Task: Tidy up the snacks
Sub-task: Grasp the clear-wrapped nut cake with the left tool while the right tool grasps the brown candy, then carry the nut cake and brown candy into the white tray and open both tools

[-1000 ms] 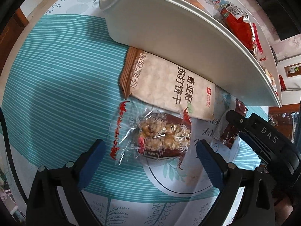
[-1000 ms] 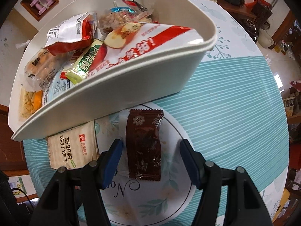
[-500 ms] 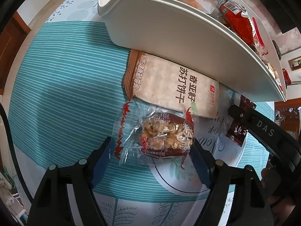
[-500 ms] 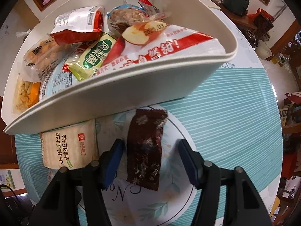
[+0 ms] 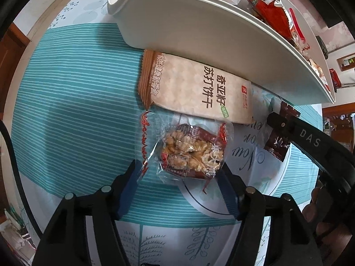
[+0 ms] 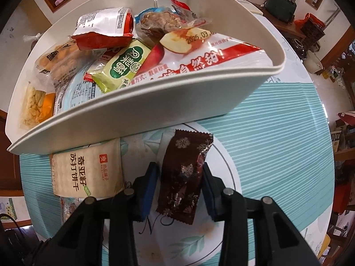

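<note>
Both grippers have just been closing. My right gripper [image 6: 180,185] is now pinching the dark brown snowflake-print candy packet [image 6: 183,173]; in the wrist view both blue pads press its sides, and against the earlier frames the packet looks tilted up off the tablecloth [image 6: 277,155], just in front of the bin wall. I read that as pick secured, ready to carry over the rim.

My left gripper [image 5: 180,189] has narrowed around the clear-wrapped nut brittle packet [image 5: 192,150], which lies between the jaws. The left pad [image 5: 131,188] touches the crinkled wrapper edge, the right pad sits at the packet's corner; I cannot tell whether the squeeze is firm yet. The packet appears to lie on the cloth, not lifted. This hand has not shifted against the earlier frames.

Soda cracker pack [image 5: 195,88]: flat on the cloth, tucked against the bin's base, untouched.

Container: white plastic bin [image 6: 155,102], already holding a large apple-print bag [image 6: 210,53], a green pastry packet [image 6: 124,66], a red-and-white pouch [image 6: 104,26], a nut-cake packet [image 6: 157,22], and crackers at the left end [image 6: 33,104]. Three snacks remain outside.
</note>
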